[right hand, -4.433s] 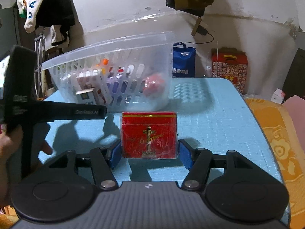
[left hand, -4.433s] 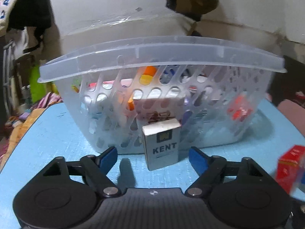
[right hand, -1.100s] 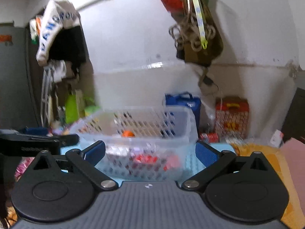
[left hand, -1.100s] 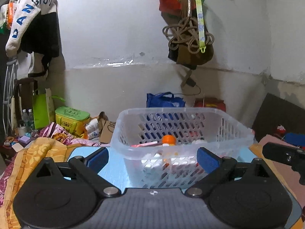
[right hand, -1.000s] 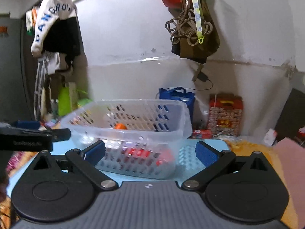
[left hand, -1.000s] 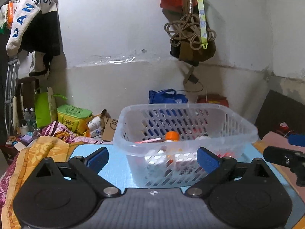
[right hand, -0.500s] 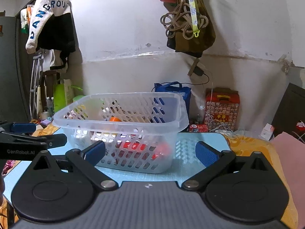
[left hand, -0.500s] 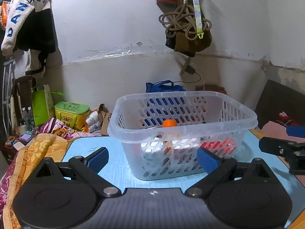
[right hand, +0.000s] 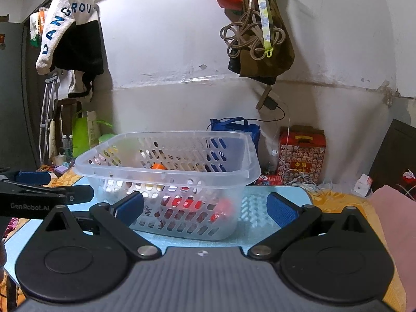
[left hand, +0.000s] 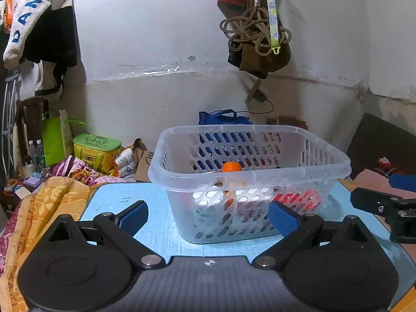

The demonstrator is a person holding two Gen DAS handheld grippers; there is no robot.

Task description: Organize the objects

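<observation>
Both boxes are off the table now and in the basket, mid-table toward its far edge. The left gripper and right gripper hang back, spread and empty; sorting looks finished.

left wrist: low, faces basket near | right wrist: same, from its right | shared: basket, back wall

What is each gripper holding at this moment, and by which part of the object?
Nothing is held. The left gripper and the right gripper both have open jaws with nothing between the pads, facing the plastic basket on the blue table.
</observation>
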